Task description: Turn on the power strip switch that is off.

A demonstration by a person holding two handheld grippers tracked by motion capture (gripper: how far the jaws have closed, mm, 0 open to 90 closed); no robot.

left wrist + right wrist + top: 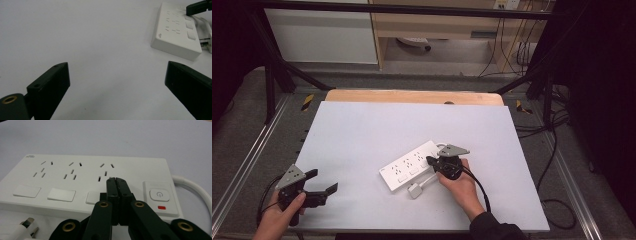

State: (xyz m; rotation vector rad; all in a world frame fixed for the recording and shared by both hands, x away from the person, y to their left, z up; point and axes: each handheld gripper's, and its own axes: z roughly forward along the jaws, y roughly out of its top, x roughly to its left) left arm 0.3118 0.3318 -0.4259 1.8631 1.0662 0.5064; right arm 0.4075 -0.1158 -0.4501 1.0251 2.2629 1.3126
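- High view: a white power strip (409,166) lies at an angle on the pale tabletop (377,130), right of the middle and toward the near edge.
- Its white cable (428,178) runs along the near side of the strip and ends in a white plug (414,190) lying flat on the tabletop just in front of it.
- The right gripper (432,161), held in the right hand (458,185), sits at the strip's right end with its tips over the strip's top face.
- Right gripper view: the two black jaws are pressed together with nothing between them, their tips (117,180) over the strip (62,180) near the third switch (93,198), left of the power button (159,194) and its red indicator (161,207). I cannot tell whether the tips touch the surface.
- The left gripper (323,182), held in the left hand (277,217), is at the near left corner of the tabletop, well apart from the strip.
- Left gripper view: its jaws stand wide apart over bare tabletop (100,50), with the strip (177,37) at upper right.
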